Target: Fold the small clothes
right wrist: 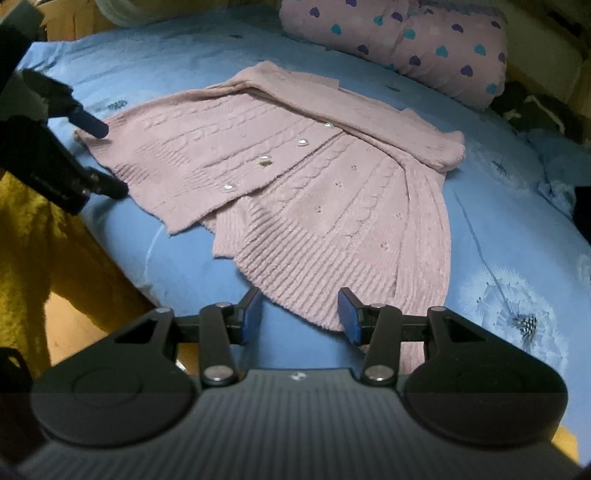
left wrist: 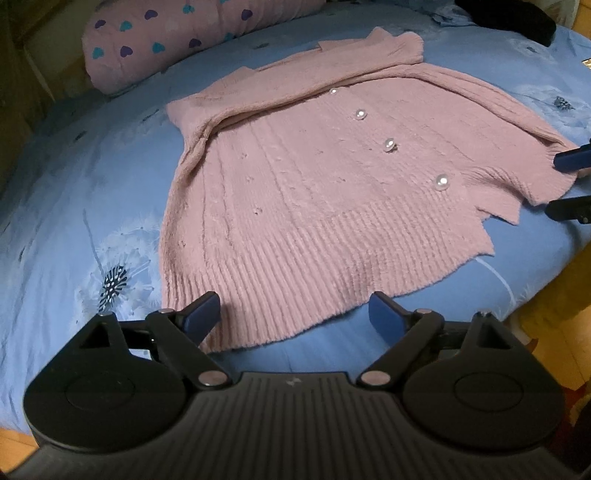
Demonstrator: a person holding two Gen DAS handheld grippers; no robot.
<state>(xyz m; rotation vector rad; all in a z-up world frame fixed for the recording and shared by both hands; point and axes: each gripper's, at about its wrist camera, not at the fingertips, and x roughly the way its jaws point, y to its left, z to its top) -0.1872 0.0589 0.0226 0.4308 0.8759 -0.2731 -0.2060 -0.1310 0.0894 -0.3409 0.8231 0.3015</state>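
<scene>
A pink cable-knit cardigan point(left wrist: 314, 184) point(right wrist: 314, 206) with pearl buttons point(left wrist: 441, 181) lies flat on the blue bedsheet point(left wrist: 74, 184), sleeves folded across its top. My left gripper point(left wrist: 293, 315) is open wide just over the near ribbed hem, and its pads do not touch the knit. Seen from the right wrist, the left gripper point(right wrist: 109, 159) straddles the cardigan's side edge. My right gripper point(right wrist: 301, 314) stands partly open at the hem's lowest point, with the knit edge between its fingers but not pinched. The right gripper point(left wrist: 563, 184) also shows at the far right edge of the left wrist view.
A pink pillow with heart prints point(left wrist: 166, 40) point(right wrist: 424, 44) lies beyond the collar. Dark clothing point(left wrist: 517, 18) point(right wrist: 535, 107) sits at the bed's far side. The bed edge drops to a yellow surface point(right wrist: 37, 240) close to the cardigan's hem.
</scene>
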